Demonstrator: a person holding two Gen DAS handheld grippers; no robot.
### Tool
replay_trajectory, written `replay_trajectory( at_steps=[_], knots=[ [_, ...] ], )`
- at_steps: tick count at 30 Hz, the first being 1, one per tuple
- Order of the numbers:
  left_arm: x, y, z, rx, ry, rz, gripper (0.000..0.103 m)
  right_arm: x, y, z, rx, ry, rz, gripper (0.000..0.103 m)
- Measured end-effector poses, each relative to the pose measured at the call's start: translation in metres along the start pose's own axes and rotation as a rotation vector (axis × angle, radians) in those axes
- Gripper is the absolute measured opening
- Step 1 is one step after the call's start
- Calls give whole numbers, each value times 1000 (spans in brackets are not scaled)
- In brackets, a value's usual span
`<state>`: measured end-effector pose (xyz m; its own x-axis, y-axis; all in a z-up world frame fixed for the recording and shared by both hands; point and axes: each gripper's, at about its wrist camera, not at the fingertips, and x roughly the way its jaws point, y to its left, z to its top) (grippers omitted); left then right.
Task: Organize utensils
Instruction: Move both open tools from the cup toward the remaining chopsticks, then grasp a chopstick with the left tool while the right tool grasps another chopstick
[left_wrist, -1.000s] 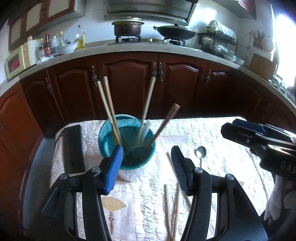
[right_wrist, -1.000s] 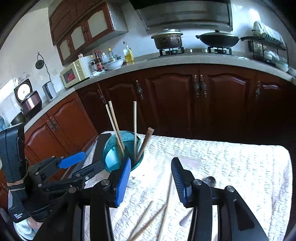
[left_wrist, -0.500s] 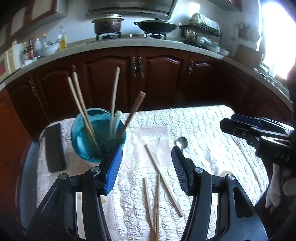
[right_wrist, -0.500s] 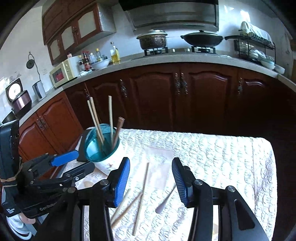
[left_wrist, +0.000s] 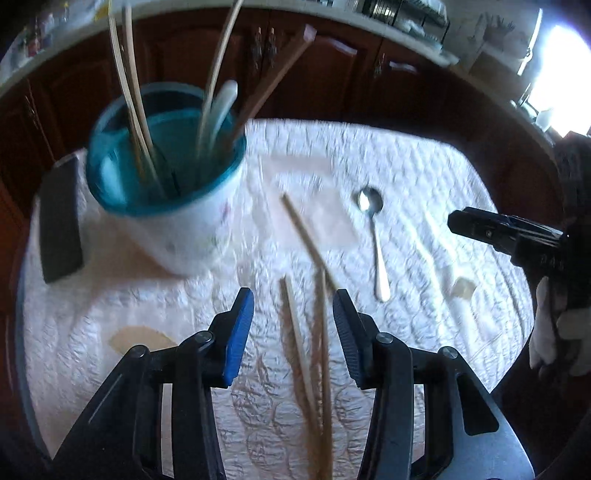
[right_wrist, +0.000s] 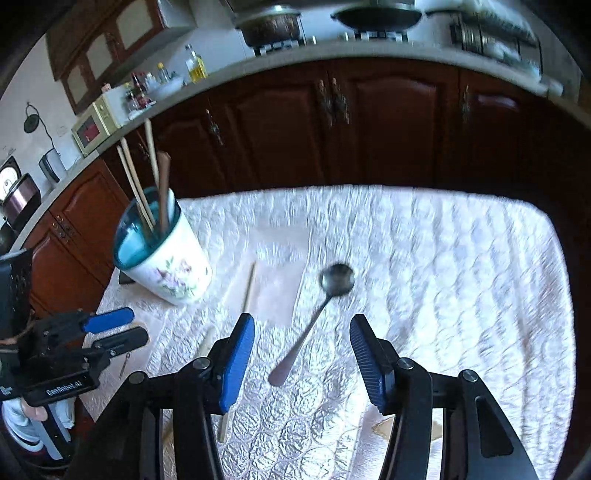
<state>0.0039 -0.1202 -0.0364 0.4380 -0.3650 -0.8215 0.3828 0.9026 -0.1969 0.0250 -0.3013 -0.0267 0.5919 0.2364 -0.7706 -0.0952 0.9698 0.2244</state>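
A white floral cup (left_wrist: 192, 229) with a teal inside stands at the back left of the quilted table (left_wrist: 424, 166) and holds several chopsticks and a white spoon. My left gripper (left_wrist: 293, 299) hangs low over a pair of loose chopsticks (left_wrist: 299, 343) that lie between its closing jaws, untouched. A third chopstick (left_wrist: 306, 236) lies beyond them. My right gripper (right_wrist: 302, 325) hovers over the handle of a metal spoon (right_wrist: 334, 280), its jaws opening and not pressing on it. The cup (right_wrist: 170, 269) and left gripper (right_wrist: 110, 328) show at the left of the right wrist view.
A flat black object (left_wrist: 59, 221) lies left of the cup. A small beige scrap (left_wrist: 461, 290) rests near the table's right side. Dark wooden cabinets (right_wrist: 369, 122) and a counter with a microwave (right_wrist: 94, 123) stand behind the table.
Both grippers have dropped toward the table and tilted downward. The left now sits over the loose chopsticks with narrower jaws. The right has come over the spoon handle with slightly wider jaws.
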Motion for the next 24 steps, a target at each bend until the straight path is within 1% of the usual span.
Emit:
replay_trajectory(
  at_steps=[1,4,6,9,10,11,12,13,14,17,20,23,24],
  knots=[
    [7,1,-1,-3,17,-3,44,9,0,-1,3,18,18,46],
    [26,-1,-1,7,54,-4,44,30,7,1,-3,58,57,41],
    [38,0,1,13,76,-4,44,43,12,4,-3,84,72,39],
    [57,0,1,17,114,-5,43,55,15,9,2,98,91,39],
    [64,0,1,21,129,-2,39,58,16,11,3,101,99,39],
    [69,0,1,25,141,1,31,62,18,13,4,106,109,39],
    [73,1,1,26,151,5,25,65,19,15,4,111,115,38],
    [78,2,0,22,158,17,15,70,20,18,5,119,123,38],
    [80,5,0,11,161,28,10,75,22,21,6,127,130,38],
    [77,16,0,-24,152,12,8,93,27,30,7,149,149,36],
    [70,30,0,-53,138,14,7,120,33,43,10,184,162,36],
    [60,44,1,-95,124,-5,7,148,42,54,5,217,158,36],
    [55,49,0,-108,116,-6,7,154,43,55,3,225,153,32]
  ],
)
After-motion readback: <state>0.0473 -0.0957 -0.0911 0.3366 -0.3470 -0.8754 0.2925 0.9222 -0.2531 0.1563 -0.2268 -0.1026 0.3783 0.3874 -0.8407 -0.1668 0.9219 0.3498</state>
